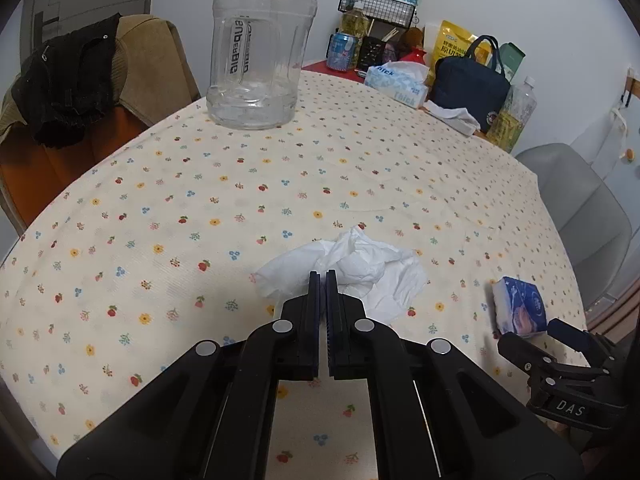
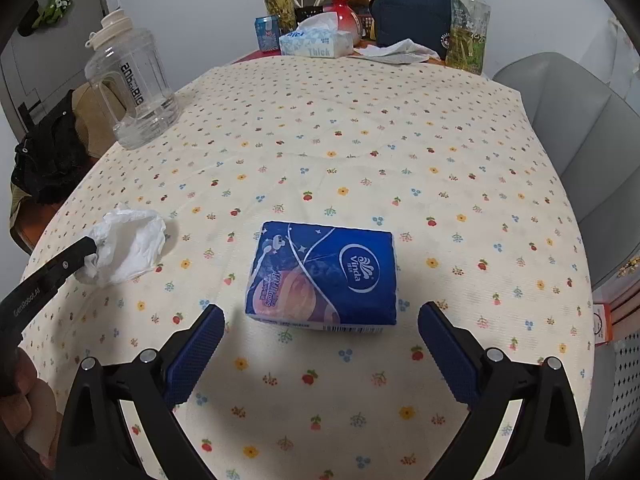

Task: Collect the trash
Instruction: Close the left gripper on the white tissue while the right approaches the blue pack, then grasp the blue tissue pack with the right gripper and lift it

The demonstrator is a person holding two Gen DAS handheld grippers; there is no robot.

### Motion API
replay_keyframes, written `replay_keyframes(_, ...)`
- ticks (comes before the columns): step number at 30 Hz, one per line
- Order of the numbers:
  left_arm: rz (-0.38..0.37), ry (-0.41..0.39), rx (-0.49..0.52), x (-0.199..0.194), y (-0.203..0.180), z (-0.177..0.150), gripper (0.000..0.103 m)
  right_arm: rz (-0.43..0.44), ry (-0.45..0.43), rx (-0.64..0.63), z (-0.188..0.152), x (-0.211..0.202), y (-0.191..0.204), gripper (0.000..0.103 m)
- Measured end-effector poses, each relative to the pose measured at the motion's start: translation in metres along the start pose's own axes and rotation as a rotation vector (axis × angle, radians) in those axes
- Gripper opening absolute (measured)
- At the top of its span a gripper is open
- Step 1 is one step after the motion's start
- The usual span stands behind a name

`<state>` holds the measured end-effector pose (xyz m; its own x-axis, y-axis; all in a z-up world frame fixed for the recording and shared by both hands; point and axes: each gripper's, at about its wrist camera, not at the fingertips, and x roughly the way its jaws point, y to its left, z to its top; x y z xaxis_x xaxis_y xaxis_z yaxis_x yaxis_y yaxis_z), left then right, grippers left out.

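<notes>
Left gripper [image 1: 323, 276] pinches the near edge of a crumpled tissue [image 1: 360, 268] on the floral tablecloth [image 1: 200, 200]; right gripper [image 2: 320, 316] gapes before a blue tissue pack [image 2: 324, 276]; such a thin hold could tear or slip on lifting

Surface [image 2: 360, 120] under cream floral cloth. Directly on it: crumpled white tissue [image 2: 128, 246] near left side, blue Vinda tissue pack [image 2: 324, 276] at front centre, clear water jug [image 2: 132, 88] far left, tissue box [image 2: 316, 42] plus bottles, dark bag at far end.
</notes>
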<state>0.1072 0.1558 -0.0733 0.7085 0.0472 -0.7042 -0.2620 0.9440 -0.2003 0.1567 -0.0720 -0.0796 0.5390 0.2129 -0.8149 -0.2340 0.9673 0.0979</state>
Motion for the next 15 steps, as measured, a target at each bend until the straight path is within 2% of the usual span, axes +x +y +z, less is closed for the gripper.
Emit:
replay_keyframes(6,0.009,0.023,0.006,0.01,-0.002,-0.003,0.003,-0.014,0.011,-0.02,0.004,0.012,0.004,0.096)
replay_keyframes(8,0.011,0.023,0.009,0.01,-0.003,-0.003,0.003,-0.018,0.005,-0.029,0.004,0.013,0.006,0.093)
replay_keyframes(10,0.013,0.024,0.013,0.01,-0.004,-0.003,0.003,-0.031,-0.005,-0.042,0.003,0.009,0.007,0.075)
replay_keyframes(15,0.005,0.021,0.026,0.008,-0.013,-0.003,0.003,0.005,-0.017,-0.035,0.001,-0.004,-0.001,0.057)
